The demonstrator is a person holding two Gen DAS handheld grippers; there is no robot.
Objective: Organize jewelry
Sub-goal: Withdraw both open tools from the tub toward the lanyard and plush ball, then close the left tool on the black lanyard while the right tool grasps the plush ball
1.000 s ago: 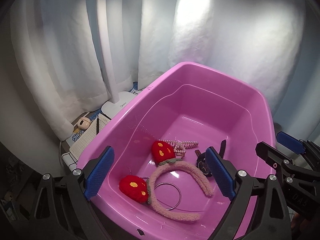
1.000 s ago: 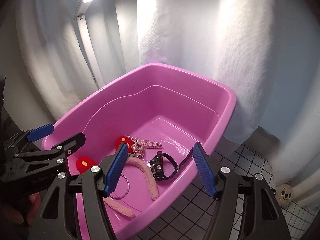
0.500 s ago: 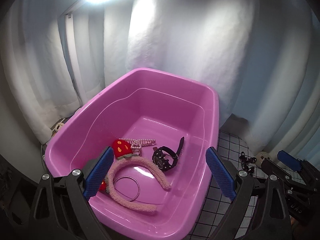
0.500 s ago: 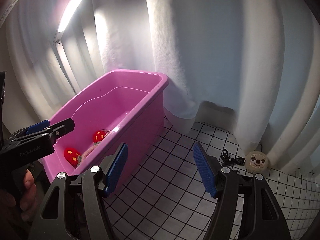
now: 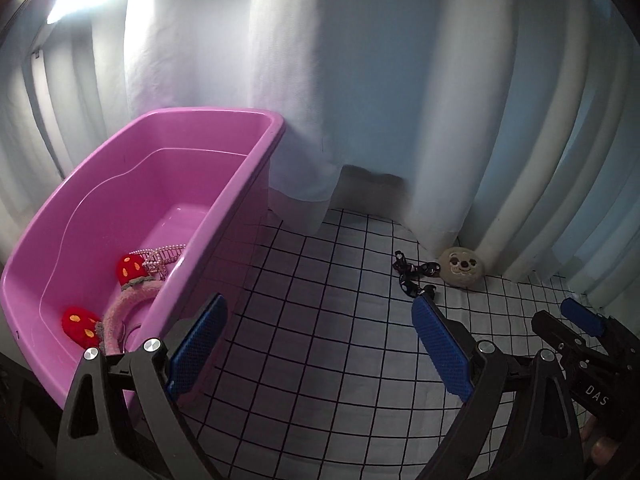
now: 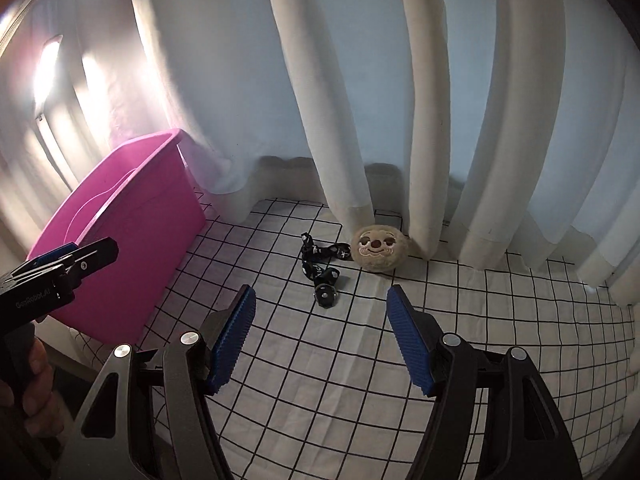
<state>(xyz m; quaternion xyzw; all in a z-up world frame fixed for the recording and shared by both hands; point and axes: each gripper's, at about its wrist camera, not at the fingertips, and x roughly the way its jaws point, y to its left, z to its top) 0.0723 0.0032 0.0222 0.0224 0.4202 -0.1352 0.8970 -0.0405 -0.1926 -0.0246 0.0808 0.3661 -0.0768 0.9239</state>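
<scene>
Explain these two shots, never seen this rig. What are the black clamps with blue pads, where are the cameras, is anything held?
No robot here: a person holds a hand-held two-finger gripper in each hand, and a fisheye camera on each looks forward along its fingers. The left wrist view shows the left gripper up close, with the right one at its right edge. The right wrist view shows the right gripper, with the left one and the person's hand at its left edge.

Both grippers are open and empty.

On the checked cloth lie a black strap with a round pendant and a round plush face, against the white curtain. The pink tub holds a fuzzy pink headband with red strawberries and a pearl hair comb.
</scene>
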